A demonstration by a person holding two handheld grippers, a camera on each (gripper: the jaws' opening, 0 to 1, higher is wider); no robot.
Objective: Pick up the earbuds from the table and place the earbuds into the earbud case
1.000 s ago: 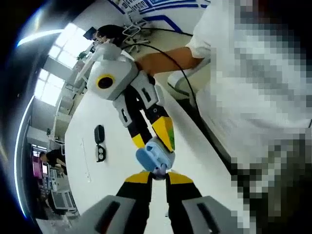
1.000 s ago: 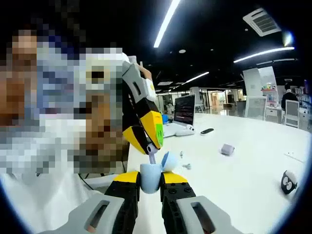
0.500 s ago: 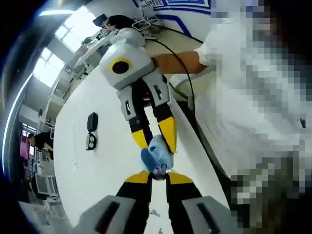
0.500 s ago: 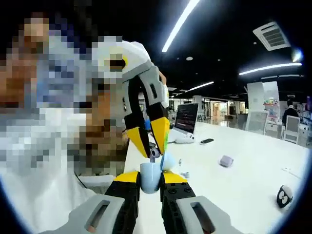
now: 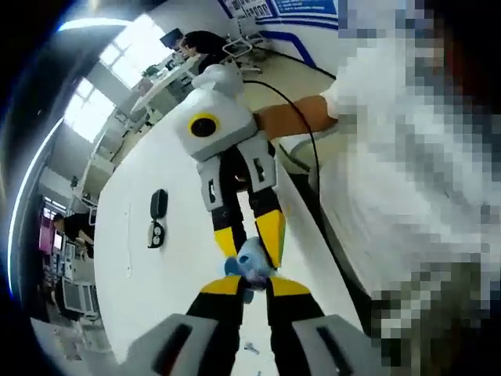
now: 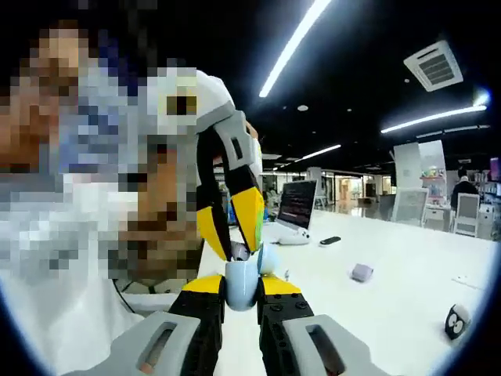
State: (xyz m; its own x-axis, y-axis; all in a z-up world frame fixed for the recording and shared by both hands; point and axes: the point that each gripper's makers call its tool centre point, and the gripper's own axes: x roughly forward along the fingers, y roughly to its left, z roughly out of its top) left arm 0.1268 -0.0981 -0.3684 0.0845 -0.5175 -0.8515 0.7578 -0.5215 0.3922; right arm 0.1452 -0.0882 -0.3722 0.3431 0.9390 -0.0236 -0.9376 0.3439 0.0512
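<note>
earbud case (image 6: 241, 283), light blue and with its lid standing open, is sitting between the yellow-tipped jaws of the right gripper (image 6: 241, 286), and these jaws are pressing on its two sides. in the right gripper view the left gripper (image 6: 232, 249) is reaching down from above, its yellow tips are just over the open mouth of the case, and a small grey earbud (image 6: 239, 252) is showing between them, right at the rim of the case. i cannot tell if the earbud is already touching the inside of the case.

in the left gripper view the own jaws are rising from the bottom with only a narrow gap between them, closing on the small earbud (image 5: 249, 296), which is mostly hidden there. the right gripper (image 5: 249, 252) is coming from above in this view, holding the blue case (image 5: 250, 260) against the left jaws' tips. a black cable (image 5: 301, 129) is running from the right gripper toward the person, whose bare forearm (image 5: 293, 117) and white shirt (image 5: 391, 180) are showing at the right.

all of this is happening above the near edge of a white table (image 6: 376, 313). on the table a laptop (image 6: 296, 210), a dark flat object (image 6: 329, 240), a small grey box (image 6: 361, 272) and a dark round thing with white eyes (image 6: 455, 319) are lying well apart from the case.
</note>
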